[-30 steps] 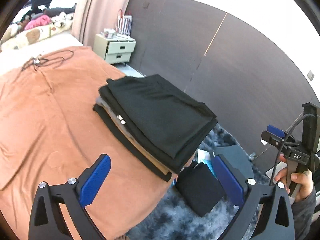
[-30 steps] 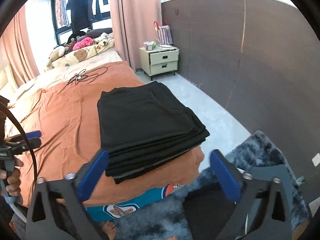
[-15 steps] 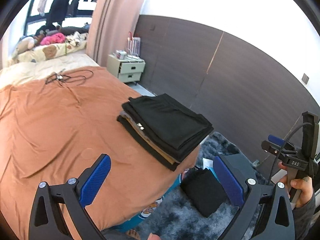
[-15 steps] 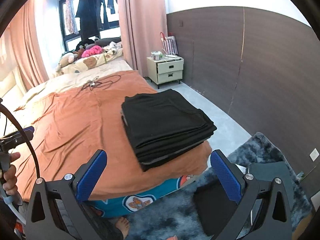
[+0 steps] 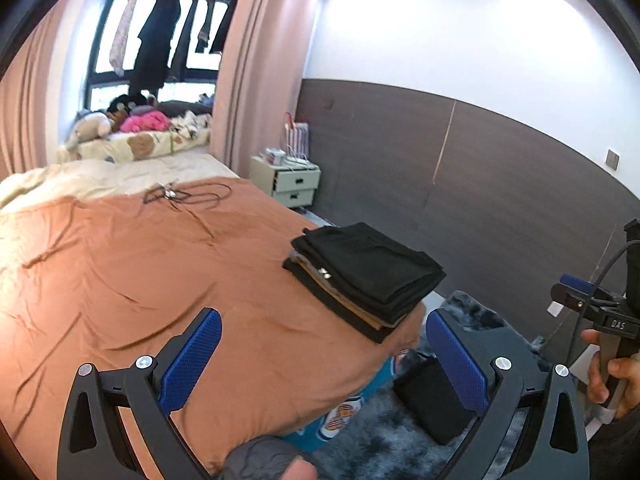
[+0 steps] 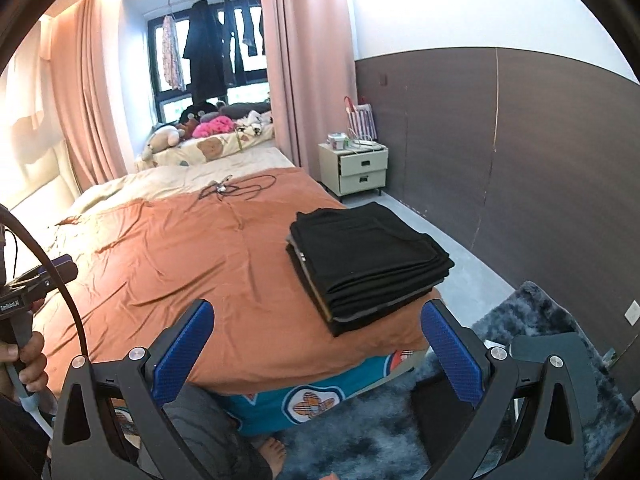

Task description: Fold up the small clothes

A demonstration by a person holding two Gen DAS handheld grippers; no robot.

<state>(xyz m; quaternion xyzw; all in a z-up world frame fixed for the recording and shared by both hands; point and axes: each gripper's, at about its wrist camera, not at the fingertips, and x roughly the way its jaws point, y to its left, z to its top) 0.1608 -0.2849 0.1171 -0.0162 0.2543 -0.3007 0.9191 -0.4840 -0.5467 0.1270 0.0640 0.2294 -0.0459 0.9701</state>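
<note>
Both my claws, left gripper (image 5: 322, 354) and right gripper (image 6: 316, 346), gape wide, holding nothing; folded clothes stack (image 6: 366, 258) sits frame-center, above and beyond the blue fingers (image 6: 182, 354).

Stack of folded clothes (image 6: 366, 256): set on the bed cover (image 6: 208, 264), at the corner nearest the wall panel (image 6: 520, 152).
Cable (image 6: 236, 188): laid on the cover, behind the stack, well apart from it.
Nightstand (image 6: 360, 168): placed on the floor beyond the bed, against the wall panel.
Rug (image 6: 552, 320): spread on the floor below the stack's corner.
Soft toys (image 6: 192, 126): piled behind the bed, under the window (image 6: 208, 56).
</note>
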